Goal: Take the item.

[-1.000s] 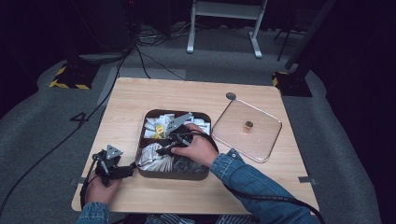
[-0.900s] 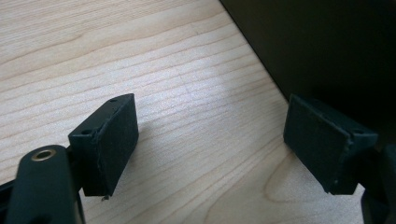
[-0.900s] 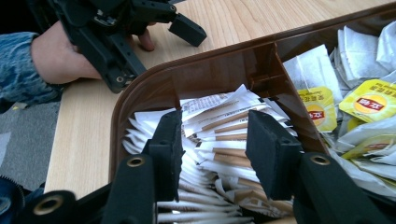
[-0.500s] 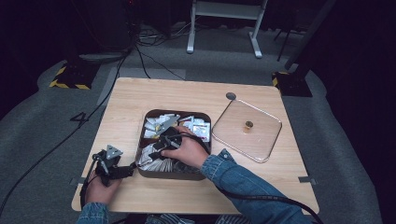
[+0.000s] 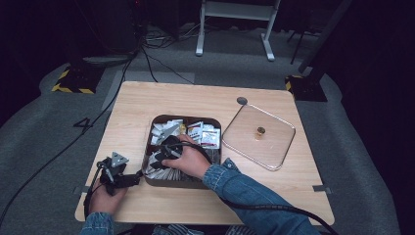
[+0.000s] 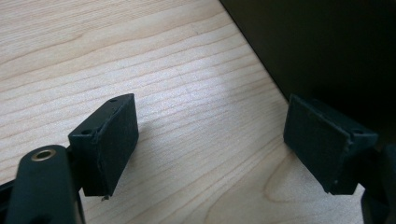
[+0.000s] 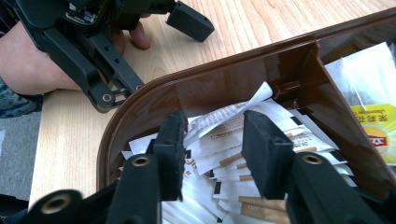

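In the high view, the right tongs [image 5: 164,152] are down inside the brown box [image 5: 149,178] at the lower middle of the frame, over its left compartment, which is packed with white paper sachets [image 5: 161,169]. In the right gripper view the two black pads stand apart over the sachets [image 7: 224,140]; the jaws have just been closing. One sachet's curled end rises into the gap between them, close against the left pad, but the right pad is clear of it, so nothing is pinched yet. A yellow-printed tea bag packet [image 7: 378,126] lies in the neighbouring compartment at the right edge of that frame, beyond the box's inner wall [image 7: 322,79].

The left tongs [image 5: 128,179] lie on the worktop [image 5: 195,100] at the lower left of the high view, tips just beside the box's outer wall. In the left gripper view the pads [image 6: 112,140] are spread wide with bare wood between them, grasping nothing.

A clear square lid [image 5: 258,137] with a small brass knob [image 5: 260,131] lies on the worktop just right of the box
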`<state>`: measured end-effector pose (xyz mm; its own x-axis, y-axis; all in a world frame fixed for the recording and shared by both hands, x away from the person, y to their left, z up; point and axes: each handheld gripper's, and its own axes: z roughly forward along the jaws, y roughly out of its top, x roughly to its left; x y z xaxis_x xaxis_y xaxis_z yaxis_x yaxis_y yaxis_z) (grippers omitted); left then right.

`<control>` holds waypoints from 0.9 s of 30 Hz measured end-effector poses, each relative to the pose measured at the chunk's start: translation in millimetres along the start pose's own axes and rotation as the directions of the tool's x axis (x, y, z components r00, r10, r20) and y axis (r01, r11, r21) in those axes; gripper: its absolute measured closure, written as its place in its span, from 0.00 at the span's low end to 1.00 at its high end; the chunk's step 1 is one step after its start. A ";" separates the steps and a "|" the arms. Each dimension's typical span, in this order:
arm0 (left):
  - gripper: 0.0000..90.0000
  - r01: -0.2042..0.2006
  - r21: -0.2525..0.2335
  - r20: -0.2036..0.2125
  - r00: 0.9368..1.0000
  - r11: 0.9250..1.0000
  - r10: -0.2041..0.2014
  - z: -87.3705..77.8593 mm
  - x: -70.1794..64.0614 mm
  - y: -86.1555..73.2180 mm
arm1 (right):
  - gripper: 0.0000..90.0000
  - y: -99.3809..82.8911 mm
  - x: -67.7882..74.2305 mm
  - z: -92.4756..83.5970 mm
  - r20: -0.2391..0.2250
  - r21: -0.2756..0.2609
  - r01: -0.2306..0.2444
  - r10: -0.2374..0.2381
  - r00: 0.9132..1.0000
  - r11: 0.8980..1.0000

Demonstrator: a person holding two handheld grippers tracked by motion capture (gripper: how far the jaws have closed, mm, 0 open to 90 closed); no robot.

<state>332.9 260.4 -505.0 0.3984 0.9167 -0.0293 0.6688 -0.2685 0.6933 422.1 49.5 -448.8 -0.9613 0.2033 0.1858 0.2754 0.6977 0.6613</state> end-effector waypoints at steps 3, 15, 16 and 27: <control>0.20 0.000 0.000 0.000 1.000 1.000 0.000 0.0 0.0 0.0 | 0.77 -0.1 -0.6 2.2 -0.020 0.016 -0.005 0.006 1.000 1.000; 0.21 0.000 0.000 0.000 1.000 1.000 0.000 0.0 0.0 0.0 | 1.00 -1.9 4.0 -4.9 -0.002 0.004 0.060 -0.060 0.998 0.998; 0.20 0.000 0.000 0.000 1.000 1.000 0.000 0.0 0.0 0.0 | 1.00 -1.7 4.2 -7.2 -0.003 -0.003 0.061 -0.061 0.998 0.998; 0.20 0.000 0.001 0.000 1.000 1.000 0.000 0.0 0.0 0.1 | 1.00 -3.3 12.2 -39.3 -0.015 -0.103 0.077 -0.079 0.997 0.992</control>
<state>332.9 260.4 -504.9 0.3983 0.9168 -0.0289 0.6690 -0.2688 0.6929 409.2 22.7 -420.1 -0.9800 0.1378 0.1437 0.1988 0.6365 0.7452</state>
